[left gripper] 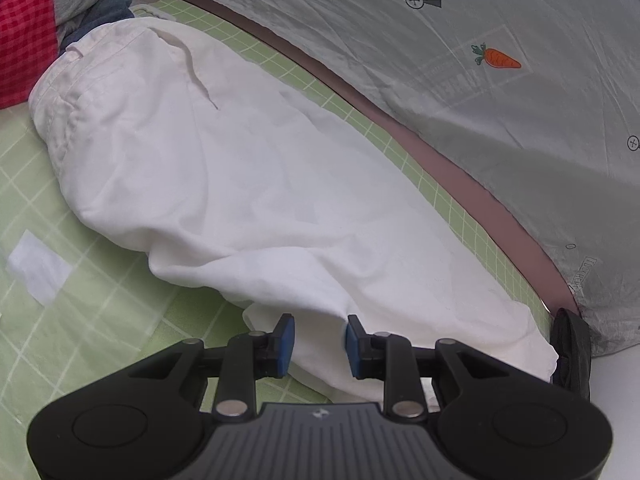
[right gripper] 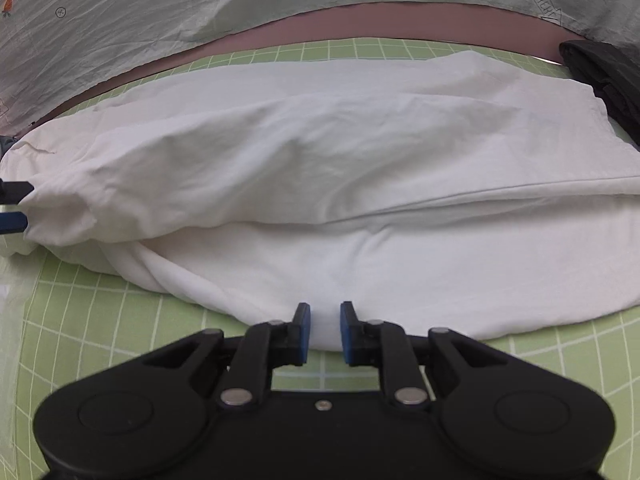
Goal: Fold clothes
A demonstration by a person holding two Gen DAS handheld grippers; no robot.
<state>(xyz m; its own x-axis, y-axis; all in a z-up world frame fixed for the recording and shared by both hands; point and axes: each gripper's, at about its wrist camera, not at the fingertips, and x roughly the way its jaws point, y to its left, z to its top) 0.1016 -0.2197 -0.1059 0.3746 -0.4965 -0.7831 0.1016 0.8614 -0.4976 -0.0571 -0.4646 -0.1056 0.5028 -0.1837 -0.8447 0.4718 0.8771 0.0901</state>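
A white garment lies folded lengthwise on the green grid mat. It also fills the right wrist view, with one layer lapped over another. My left gripper is open, its blue pads either side of the garment's near end, with cloth between them. My right gripper is open at the garment's near long edge, its pads just over the hem. The tips of the left gripper's fingers show at the far left of the right wrist view, at the garment's end.
A grey printed sheet with a carrot motif covers the area beyond the mat's far edge. A black cloth lies at the mat's corner. Red checked and grey clothes are piled past the garment's far end.
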